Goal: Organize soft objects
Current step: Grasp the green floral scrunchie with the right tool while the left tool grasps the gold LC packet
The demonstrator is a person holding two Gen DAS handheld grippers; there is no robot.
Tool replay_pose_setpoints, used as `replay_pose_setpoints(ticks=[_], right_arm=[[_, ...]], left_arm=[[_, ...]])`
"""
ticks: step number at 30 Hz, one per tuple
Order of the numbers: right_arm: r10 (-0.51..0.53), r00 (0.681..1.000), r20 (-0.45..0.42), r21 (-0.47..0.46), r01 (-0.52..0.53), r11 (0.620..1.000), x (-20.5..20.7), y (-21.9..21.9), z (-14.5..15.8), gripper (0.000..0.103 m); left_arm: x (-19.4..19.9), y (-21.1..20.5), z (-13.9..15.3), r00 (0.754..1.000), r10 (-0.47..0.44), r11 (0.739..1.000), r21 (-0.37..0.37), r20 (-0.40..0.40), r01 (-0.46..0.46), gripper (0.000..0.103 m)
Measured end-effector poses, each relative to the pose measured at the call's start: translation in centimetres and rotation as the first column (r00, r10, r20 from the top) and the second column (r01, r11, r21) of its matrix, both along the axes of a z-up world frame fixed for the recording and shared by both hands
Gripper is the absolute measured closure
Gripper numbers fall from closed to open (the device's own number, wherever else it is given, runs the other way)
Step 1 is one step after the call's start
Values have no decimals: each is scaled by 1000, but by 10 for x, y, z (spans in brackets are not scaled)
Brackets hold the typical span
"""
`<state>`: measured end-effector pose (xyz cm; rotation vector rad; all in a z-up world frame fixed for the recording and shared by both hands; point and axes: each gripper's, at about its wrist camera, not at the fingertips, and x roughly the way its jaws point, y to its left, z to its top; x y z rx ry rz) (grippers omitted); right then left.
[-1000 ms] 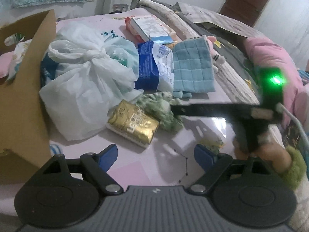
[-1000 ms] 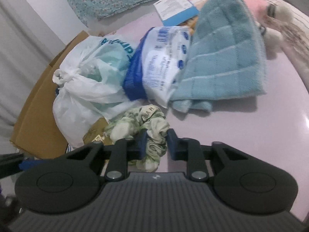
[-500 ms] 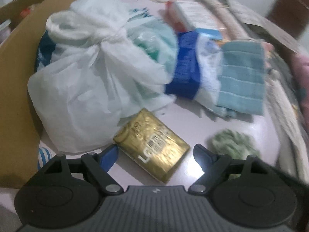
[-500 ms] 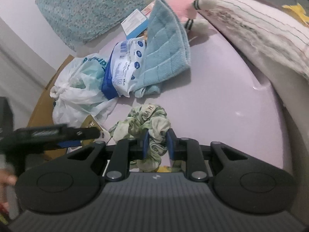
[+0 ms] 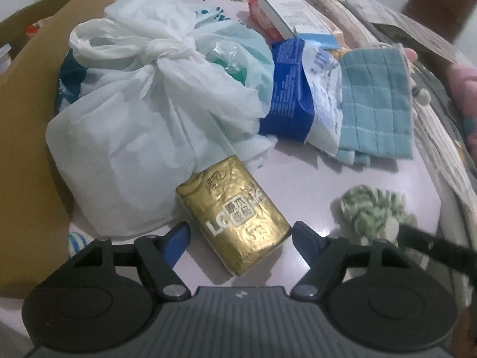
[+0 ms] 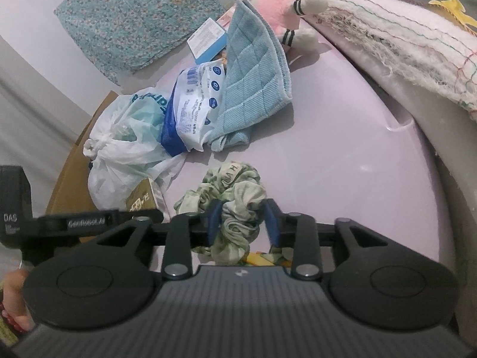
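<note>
Cardboard box [image 5: 26, 137] is sitting at the left edge of the pale pink table [image 6: 342, 155], with a knotted white plastic bag [image 5: 128, 137] leaning against it and a blue-and-white packet [image 5: 298, 98] plus a folded blue cloth [image 5: 375, 107] lying beside that. Left gripper [image 5: 241, 238] is closing its jaws around the gold tissue pack [image 5: 235, 217] sitting between them, not pressing on it yet. Right gripper [image 6: 243, 222] is opening up, letting go of the green scrunchie [image 6: 232, 197] lying on the table between its fingers.
</note>
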<state>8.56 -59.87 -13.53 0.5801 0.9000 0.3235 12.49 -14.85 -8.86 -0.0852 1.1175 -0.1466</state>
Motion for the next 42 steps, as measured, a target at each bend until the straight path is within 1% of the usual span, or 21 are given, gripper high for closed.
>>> replay_pose_setpoints(ticks=[1,2,3,4,5,6,8,11,14,17,19,22,25,26,28,30,31,33,35,39,42], right_arm=[[1,1000,6,-1,-1,1000,0,0,1,57],[-1,1000,14,-7,1,1000,-1,0,4,47],[1,1000,23,-17,0,1000,-1,1,6,40],[6,999,36,-30,-5,1000,-2,2,9,36],[15,999,49,-40,-13,999,-2,3,12,30],[25,998,62,-44,-22,999,-2,4,15,27],[45,996,76,-48,-41,998,-1,7,17,25],[73,994,81,-87,-66,994,3,16,18,24],[114,990,83,-148,-101,984,8,28,17,23],[149,986,79,-191,-131,973,10,38,15,23],[162,984,78,-221,-141,965,10,44,12,23],[177,981,81,-280,-148,949,9,52,14,23],[183,980,82,-325,-147,934,8,57,14,24],[185,979,82,-341,-146,929,6,58,15,27],[186,979,83,-385,-140,912,5,62,15,36],[176,981,81,-418,-127,899,4,63,16,51],[164,983,78,-422,-117,899,4,62,16,56],[132,989,70,-402,-93,911,4,56,17,66],[98,993,64,-359,-69,931,3,49,17,70],[27,998,55,-236,-13,972,-3,33,16,74],[-13,997,72,-168,25,985,-12,25,23,74]], left_arm=[[-2,1,2,1000,-13,1000,-1,3,13,25],[-4,0,4,999,-35,999,2,15,35,23],[-7,0,6,998,-58,998,10,24,58,12],[-8,-3,7,997,-76,997,20,29,75,5],[-9,-5,9,996,-86,996,30,34,85,4],[-8,-7,8,995,-94,995,38,32,93,4],[-2,-13,6,996,-93,995,41,14,92,4],[9,-18,0,999,-49,997,52,2,49,5],[18,-22,-7,1000,-7,995,97,-9,7,11],[19,-24,-11,1000,-13,993,115,1,13,17],[17,-26,-11,1000,-25,991,134,12,24,24],[14,-23,-11,999,-45,991,124,28,42,26],[10,-19,-10,997,-68,991,117,42,63,30],[9,-17,-10,996,-72,992,112,45,66,31],[7,-14,-9,996,-76,993,97,47,71,32],[2,-9,-7,995,-79,994,83,56,74,33],[0,-8,-6,995,-83,994,81,62,78,33],[-6,-7,-2,993,-95,993,76,73,89,33],[-11,-7,2,990,-108,993,61,87,103,34],[-19,-4,17,984,-128,992,28,126,125,34],[-29,2,32,978,-141,989,-10,157,144,34]])
